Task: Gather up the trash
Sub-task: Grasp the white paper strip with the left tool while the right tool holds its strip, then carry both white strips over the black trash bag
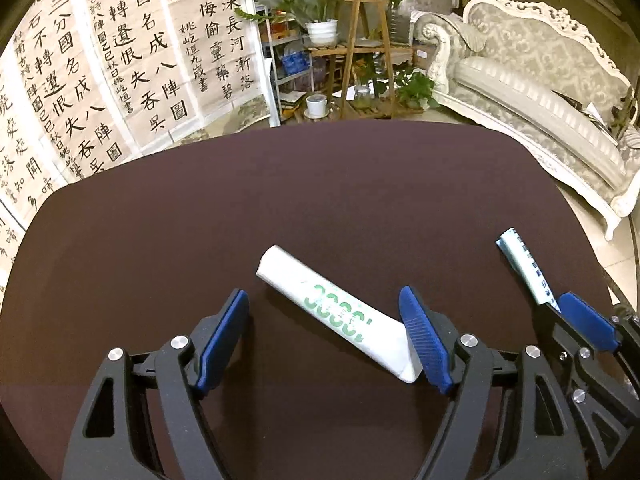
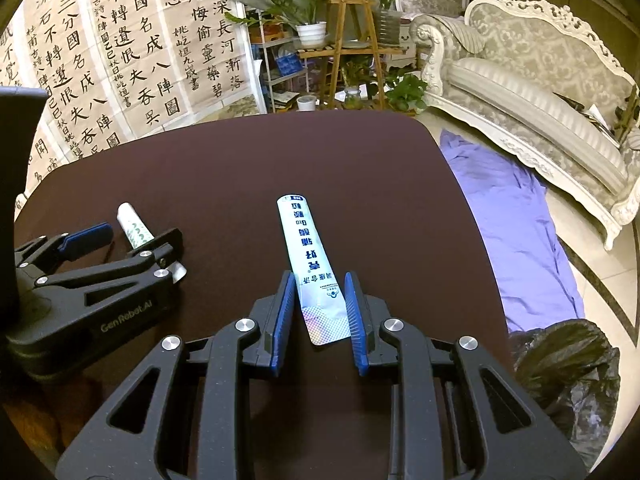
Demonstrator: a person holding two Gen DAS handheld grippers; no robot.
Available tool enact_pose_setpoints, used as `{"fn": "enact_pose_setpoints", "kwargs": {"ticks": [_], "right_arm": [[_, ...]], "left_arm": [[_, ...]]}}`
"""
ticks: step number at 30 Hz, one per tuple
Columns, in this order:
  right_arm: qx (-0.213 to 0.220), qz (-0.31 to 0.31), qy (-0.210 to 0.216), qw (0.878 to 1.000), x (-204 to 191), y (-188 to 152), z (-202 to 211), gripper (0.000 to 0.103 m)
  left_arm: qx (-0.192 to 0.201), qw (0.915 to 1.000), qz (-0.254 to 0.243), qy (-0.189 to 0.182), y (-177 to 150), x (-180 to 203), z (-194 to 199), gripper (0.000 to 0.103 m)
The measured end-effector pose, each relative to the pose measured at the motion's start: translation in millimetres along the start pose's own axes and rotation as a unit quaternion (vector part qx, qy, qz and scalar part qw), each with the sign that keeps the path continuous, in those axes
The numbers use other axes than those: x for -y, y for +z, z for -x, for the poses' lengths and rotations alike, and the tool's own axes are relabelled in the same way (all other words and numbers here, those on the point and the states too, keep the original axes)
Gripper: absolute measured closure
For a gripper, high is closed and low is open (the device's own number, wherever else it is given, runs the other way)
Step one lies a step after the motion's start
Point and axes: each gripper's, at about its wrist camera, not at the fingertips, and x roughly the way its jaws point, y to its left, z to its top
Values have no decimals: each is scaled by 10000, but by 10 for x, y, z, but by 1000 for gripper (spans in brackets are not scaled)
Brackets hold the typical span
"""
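Dark maroon table (image 1: 320,200) filled both views, with calligraphy sheets (image 1: 132,60) hung on the wall behind it, a wooden plant stand (image 1: 360,52) in the far corner and an ornate pale sofa (image 1: 540,80) on the right.

You had your left gripper (image 1: 324,320) spread wide over a white box with green print (image 1: 340,314), which lay flat and slanted on the table. Its near end sat just beside the right-hand pad (image 1: 424,344), maybe touching; the left-hand pad stood well clear. Nothing was pinched there.

Your right gripper (image 2: 318,312) was closed narrowly on a long blue-and-white sachet (image 2: 312,264), both pads against its near end, the rest pointing away across the table.

From the left wrist you saw only the far end of that sachet and one blue finger at the right edge. Only the right wrist showed you what lay off the table: a purple cloth (image 2: 512,232) spread on the floor beside it, and a black trash bag (image 2: 568,368) near the close corner. It also caught your left gripper from the side, its arm hiding part of the white box.
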Motion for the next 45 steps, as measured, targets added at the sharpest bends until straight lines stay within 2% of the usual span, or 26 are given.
{"fn": "enact_pose_setpoints", "kwargs": {"ticks": [3, 13, 24, 30, 32, 34, 45], "right_arm": [[0, 29, -16, 10000, -18, -15, 12, 78], [-2, 52, -16, 10000, -84, -96, 69, 78], [-3, 62, -120, 9999, -118, -209, 117, 78], [-27, 144, -165, 9998, -136, -165, 86, 77], [-36, 175, -172, 9997, -137, -158, 85, 76], [-38, 197, -186, 9996, -141, -155, 93, 76], [-23, 123, -171, 9998, -113, -174, 172, 80]], "left_arm": [[12, 10000, -56, 52, -70, -39, 43, 27], [-10, 9998, 49, -197, -355, -322, 231, 30], [98, 9995, -239, -188, -215, -228, 164, 31], [176, 9983, -364, -422, -192, -210, 144, 57], [255, 9974, -511, -433, -221, -163, 167, 74], [294, 9969, -604, -412, -249, -133, 183, 81], [326, 9966, -452, -600, -367, -213, 318, 83]]}}
